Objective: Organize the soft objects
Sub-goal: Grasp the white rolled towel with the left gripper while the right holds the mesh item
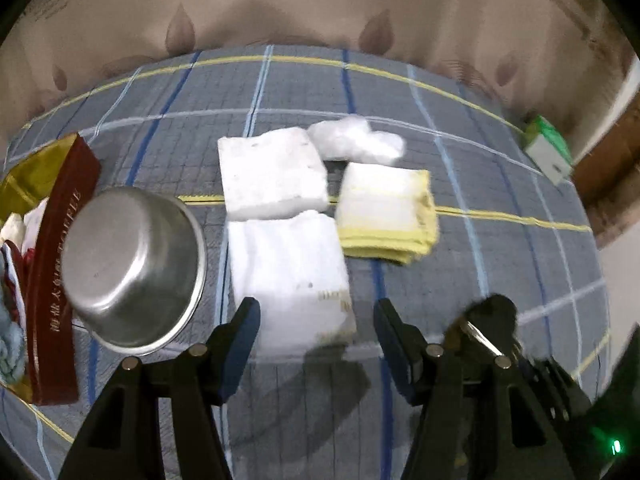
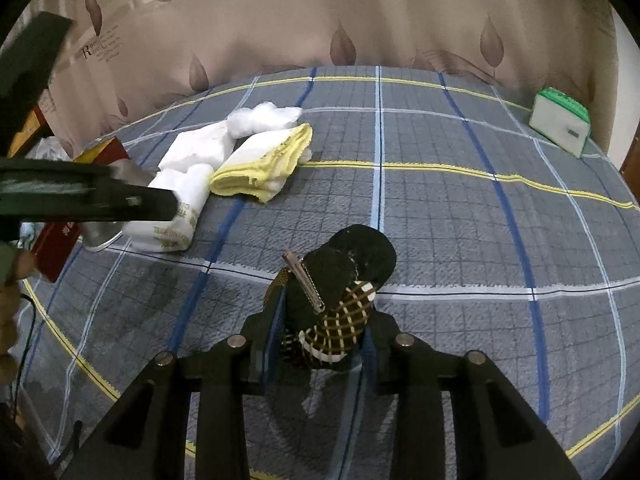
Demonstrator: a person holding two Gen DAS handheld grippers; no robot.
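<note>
On the blue plaid bed lie a folded white towel (image 1: 290, 276), a white foam block (image 1: 272, 174), a yellow-edged folded cloth (image 1: 386, 212) and a white fluffy wad (image 1: 356, 138). My left gripper (image 1: 316, 320) is open, its jaws on either side of the white towel's near end. My right gripper (image 2: 324, 332) is shut on a black fabric piece with a brown plaid pattern and a metal clip (image 2: 336, 292), held just above the bed. The towel (image 2: 176, 216), yellow cloth (image 2: 264, 160) and wad (image 2: 264, 118) also show in the right wrist view. The black piece shows blurred in the left view (image 1: 486, 320).
A steel bowl (image 1: 132, 268) lies tipped beside the towel on the left, against a dark red box (image 1: 56, 280) holding cloths. A green-and-white pouch (image 2: 560, 124) sits at the bed's far right edge. A leaf-print curtain (image 2: 320, 20) runs behind the bed.
</note>
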